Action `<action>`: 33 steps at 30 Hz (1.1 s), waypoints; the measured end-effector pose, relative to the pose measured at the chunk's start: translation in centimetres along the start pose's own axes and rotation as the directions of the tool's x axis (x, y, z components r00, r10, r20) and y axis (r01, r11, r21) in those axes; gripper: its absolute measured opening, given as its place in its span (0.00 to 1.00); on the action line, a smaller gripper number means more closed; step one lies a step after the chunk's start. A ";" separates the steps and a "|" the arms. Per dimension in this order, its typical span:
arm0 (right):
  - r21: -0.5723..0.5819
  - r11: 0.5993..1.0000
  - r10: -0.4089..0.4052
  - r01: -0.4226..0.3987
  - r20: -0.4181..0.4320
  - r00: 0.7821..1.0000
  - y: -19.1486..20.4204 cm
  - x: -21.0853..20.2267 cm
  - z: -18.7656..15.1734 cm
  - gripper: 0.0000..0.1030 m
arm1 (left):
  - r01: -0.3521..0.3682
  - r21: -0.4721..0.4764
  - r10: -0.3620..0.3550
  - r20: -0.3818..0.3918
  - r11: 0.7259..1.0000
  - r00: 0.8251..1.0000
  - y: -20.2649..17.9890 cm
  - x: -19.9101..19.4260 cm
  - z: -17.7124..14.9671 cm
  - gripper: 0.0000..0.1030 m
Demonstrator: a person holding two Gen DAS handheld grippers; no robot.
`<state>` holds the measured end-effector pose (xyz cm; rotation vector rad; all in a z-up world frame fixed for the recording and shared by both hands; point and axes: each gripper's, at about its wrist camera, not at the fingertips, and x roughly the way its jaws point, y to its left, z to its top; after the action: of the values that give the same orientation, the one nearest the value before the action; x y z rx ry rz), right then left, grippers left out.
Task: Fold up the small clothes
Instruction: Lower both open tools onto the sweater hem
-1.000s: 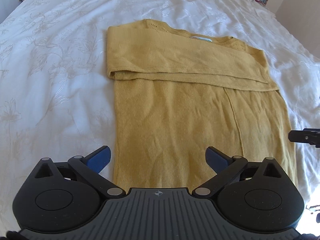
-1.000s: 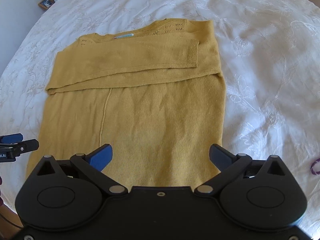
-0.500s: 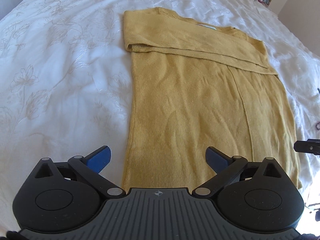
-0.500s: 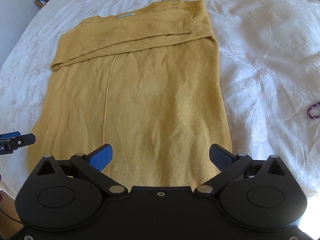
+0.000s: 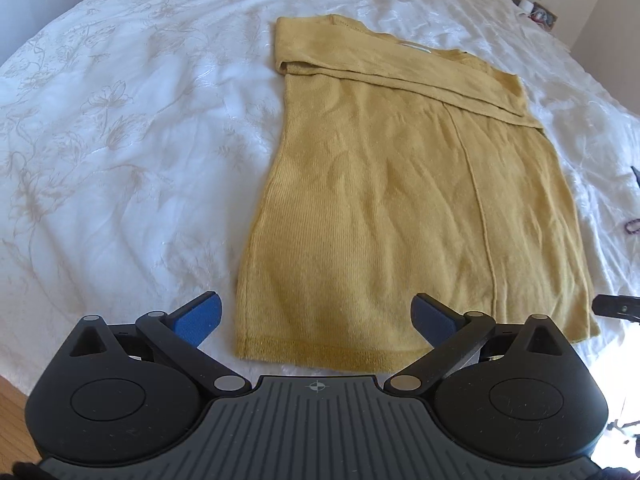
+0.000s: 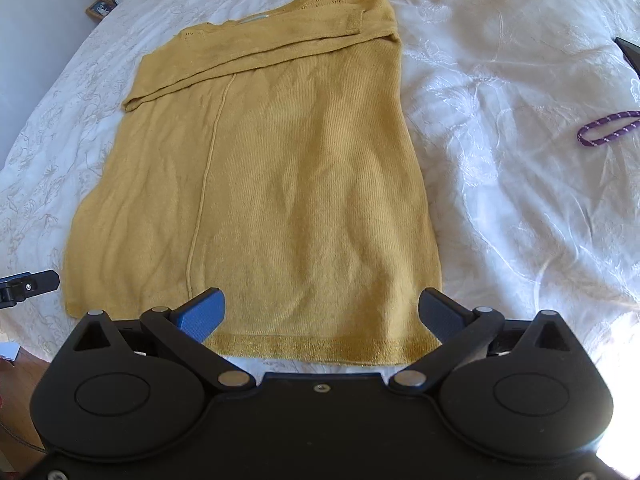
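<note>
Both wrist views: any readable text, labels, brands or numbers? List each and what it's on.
No readable text in either view.
Neck label of the mustard-yellow knit sweater: pale strip, too small and blurred to read.
Small items on the wooden bedside table: too small to read.
Left hand-held gripper base: a crosshair mark only, no lettering.

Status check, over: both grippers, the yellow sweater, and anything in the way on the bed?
Left gripper open, right gripper open, both empty at the hem. Yellow sweater flat, sleeves folded across the chest. Purple cord lies off to the side, clear of it.

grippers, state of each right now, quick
Left gripper: open, empty, at the hem of the sweater.
Right gripper: open, empty, over the same hem.
</note>
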<state>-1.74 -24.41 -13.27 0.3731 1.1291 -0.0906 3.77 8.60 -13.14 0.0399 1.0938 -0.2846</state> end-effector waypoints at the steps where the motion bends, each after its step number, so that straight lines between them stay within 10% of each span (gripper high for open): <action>1: -0.001 1.000 -0.002 0.002 0.002 1.000 -0.3 -0.1 -0.4 1.00 | -0.004 -0.004 0.004 0.000 1.000 1.000 0.0 -0.1 -0.4 1.00; 33: 0.165 0.973 0.158 -0.165 0.054 0.986 -6.6 0.5 -3.4 1.00 | -0.030 0.029 0.029 0.032 0.999 0.999 -0.5 -1.5 -4.3 1.00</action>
<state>-6.19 -29.36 -16.56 0.6102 1.0497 -0.0506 -0.72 9.19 -13.72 0.0777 1.0565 -0.2746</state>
